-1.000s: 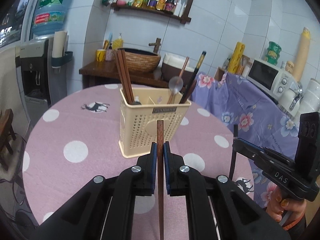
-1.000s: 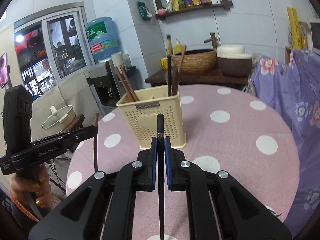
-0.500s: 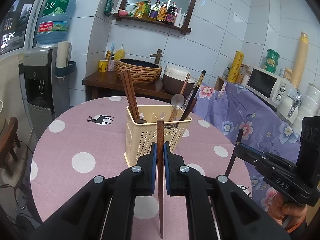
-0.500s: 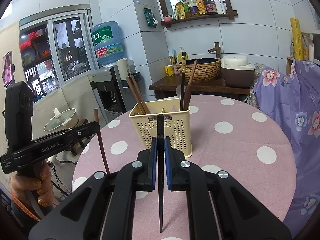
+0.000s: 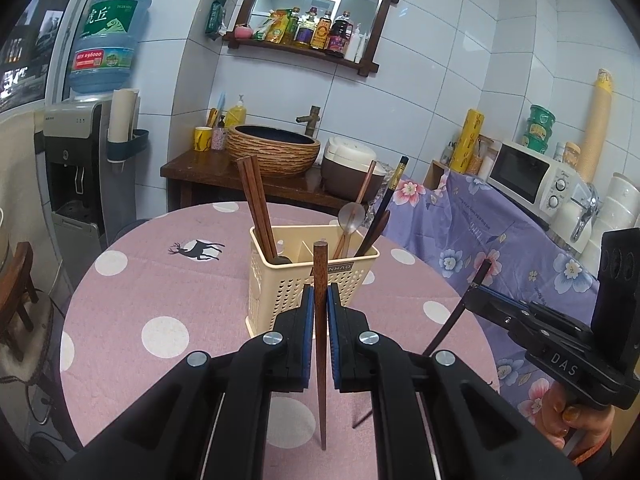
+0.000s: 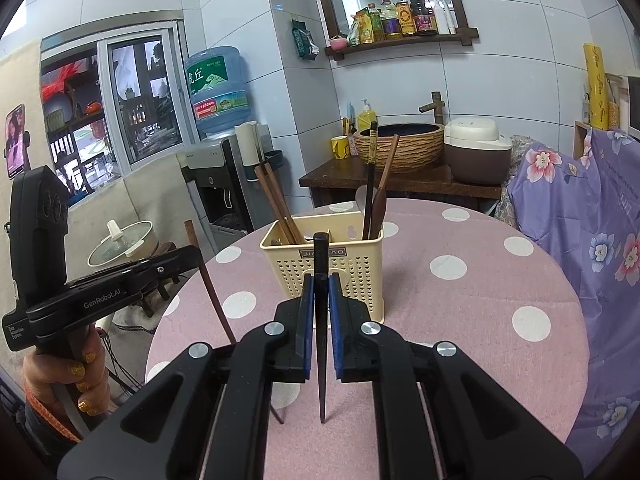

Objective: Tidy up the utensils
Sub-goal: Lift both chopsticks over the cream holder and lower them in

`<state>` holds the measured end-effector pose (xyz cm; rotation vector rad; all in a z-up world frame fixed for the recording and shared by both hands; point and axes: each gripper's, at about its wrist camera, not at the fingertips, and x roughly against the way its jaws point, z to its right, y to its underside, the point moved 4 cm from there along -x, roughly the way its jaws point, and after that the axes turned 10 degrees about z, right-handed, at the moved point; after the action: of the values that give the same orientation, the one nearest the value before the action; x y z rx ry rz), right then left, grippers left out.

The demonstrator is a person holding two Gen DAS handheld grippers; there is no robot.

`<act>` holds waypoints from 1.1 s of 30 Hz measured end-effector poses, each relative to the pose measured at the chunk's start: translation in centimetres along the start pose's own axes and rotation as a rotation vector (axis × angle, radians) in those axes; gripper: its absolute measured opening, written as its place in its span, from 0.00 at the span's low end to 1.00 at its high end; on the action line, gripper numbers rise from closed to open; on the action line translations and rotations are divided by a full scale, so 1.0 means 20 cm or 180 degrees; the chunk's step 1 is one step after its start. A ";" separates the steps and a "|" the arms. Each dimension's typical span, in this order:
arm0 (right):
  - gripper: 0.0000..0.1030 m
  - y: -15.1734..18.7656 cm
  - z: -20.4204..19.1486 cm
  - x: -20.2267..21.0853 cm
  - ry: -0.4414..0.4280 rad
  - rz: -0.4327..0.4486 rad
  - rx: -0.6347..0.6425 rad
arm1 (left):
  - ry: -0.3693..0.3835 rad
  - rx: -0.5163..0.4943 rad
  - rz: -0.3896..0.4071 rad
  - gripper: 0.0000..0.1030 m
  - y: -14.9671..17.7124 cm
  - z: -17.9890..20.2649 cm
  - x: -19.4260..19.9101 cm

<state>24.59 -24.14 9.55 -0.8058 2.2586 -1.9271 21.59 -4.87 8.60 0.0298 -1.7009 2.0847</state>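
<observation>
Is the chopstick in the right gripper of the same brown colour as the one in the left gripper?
No, the right gripper holds a black chopstick, while the left gripper holds a reddish-brown chopstick.

The utensil basket (image 5: 280, 280) looks like matt cream plastic, perforated all over. The tablecloth (image 5: 160, 280) is soft pink cloth — slightly fuzzy. The brown chopstick (image 5: 320, 280) is smooth reddish wood; the black chopstick (image 6: 321, 280) has a dark, faintly glossy finish. Wall tiles (image 6: 500, 60) gleam — glazed white.

Dotted pink table (image 5: 168, 292) — cream utensil caddy (image 5: 280, 292)
</observation>
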 end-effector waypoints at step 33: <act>0.08 -0.59 0.00 -0.50 0.0368 0.0338 0.0285 | -0.0434 -0.0357 0.0432 0.08 -0.55 0.01 -0.39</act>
<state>37.14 -20.77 17.87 -0.5663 2.2086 -2.0583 32.45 -5.98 16.62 0.0227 -1.9487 2.1225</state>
